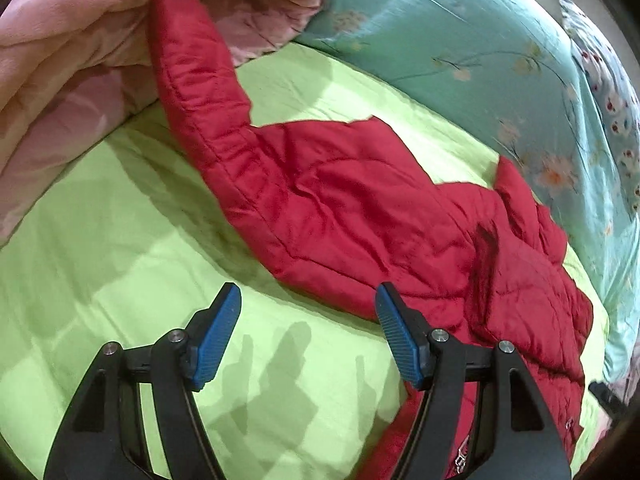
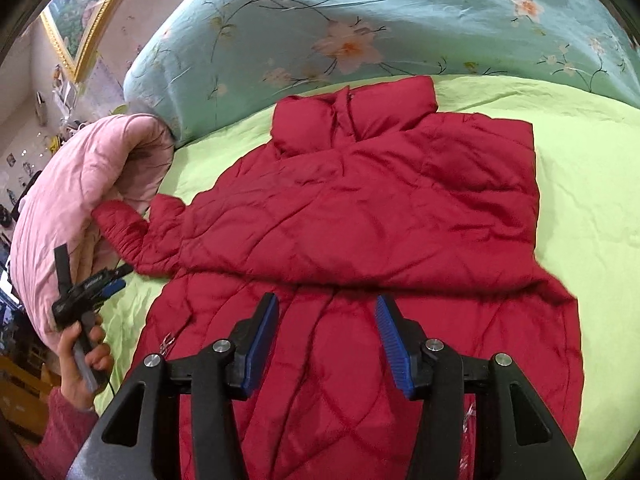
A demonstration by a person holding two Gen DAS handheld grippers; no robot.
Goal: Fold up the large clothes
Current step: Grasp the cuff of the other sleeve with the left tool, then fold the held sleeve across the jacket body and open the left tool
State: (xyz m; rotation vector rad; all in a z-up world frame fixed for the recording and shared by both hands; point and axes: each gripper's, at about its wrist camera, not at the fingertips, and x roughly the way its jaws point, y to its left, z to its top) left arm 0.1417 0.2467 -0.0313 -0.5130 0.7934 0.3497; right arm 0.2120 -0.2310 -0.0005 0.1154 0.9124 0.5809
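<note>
1. A puffy red quilted jacket [image 2: 360, 216] lies spread on a bright lime-green bed sheet [image 2: 592, 184], near the middle of the bed.
2. One sleeve is folded across the jacket's chest. Its collar [image 2: 352, 120] points toward a big teal quilt with flowers [image 2: 320, 28] at the far side of the bed.
3. The other sleeve [image 1: 192, 80] reaches out to a rolled-up pink blanket [image 1: 80, 40], and its cuff rests against the blanket. You cannot tell if the tip is tucked under it.
4. The left gripper [image 1: 308, 336], black with blue ribbed pads, has its jaws wide apart. Nothing is between them. Below it is bare green sheet, and the jacket's edge is just beside its right pad.
5. The right gripper [image 2: 326, 344] has its jaws about half apart above the jacket's lower front. It grabs nothing.
6. In the right wrist view a hand [image 2: 86, 364] holds the left gripper's handle at the left edge. It looks small and dark there, so its jaws are hard to see.
7. The bottom of the jacket is cut off behind the right gripper.
8. A gold picture frame [image 2: 80, 20] is cut off at the top left corner.
</note>
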